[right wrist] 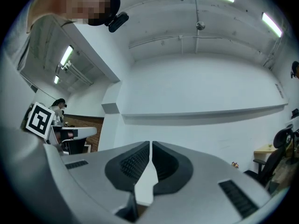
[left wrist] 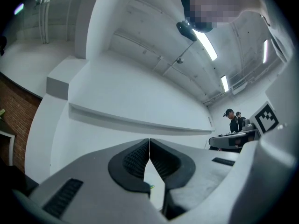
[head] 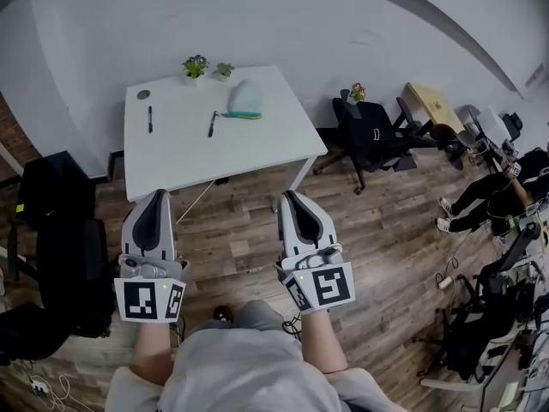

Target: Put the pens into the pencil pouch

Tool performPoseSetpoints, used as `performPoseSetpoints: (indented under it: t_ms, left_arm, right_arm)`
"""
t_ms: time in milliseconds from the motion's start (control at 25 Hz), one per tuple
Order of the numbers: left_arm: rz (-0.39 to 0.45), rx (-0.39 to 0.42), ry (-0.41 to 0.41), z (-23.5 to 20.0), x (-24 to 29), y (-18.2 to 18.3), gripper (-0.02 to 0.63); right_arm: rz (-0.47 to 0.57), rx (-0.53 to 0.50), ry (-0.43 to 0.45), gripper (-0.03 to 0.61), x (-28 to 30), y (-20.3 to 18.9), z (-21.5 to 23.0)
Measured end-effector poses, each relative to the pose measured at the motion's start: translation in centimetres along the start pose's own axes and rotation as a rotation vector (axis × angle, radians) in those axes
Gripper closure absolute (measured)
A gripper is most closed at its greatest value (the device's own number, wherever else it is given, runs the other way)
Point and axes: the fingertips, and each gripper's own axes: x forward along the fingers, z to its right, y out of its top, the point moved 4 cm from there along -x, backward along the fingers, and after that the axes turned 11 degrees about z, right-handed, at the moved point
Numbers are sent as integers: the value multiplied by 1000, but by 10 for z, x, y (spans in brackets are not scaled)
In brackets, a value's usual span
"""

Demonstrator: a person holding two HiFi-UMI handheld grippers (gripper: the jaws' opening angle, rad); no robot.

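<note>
Pens lie apart, long axes running toward the far wall.

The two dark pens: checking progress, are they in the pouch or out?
Out: one dark pen and the other dark pen lie on the white table, outside the pale green pencil pouch.

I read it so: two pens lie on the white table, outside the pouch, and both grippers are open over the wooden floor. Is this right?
Only the jaws are wrong. The left gripper is shut and empty in the left gripper view, the right gripper likewise in the right gripper view. One pen and the other pen do lie on the table outside the pouch.
</note>
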Motion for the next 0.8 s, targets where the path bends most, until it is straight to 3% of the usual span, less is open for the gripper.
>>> performPoseSetpoints:
  t_ms: [320,800]
  left_arm:
    - [-21,-17,-4,-16,42,-40,589]
    - [23,28,56,-48,168,-86,589]
  right_arm:
    - [-32,6,-23,541,40,-34,31]
    - [17,0,55,541,173,-65,111]
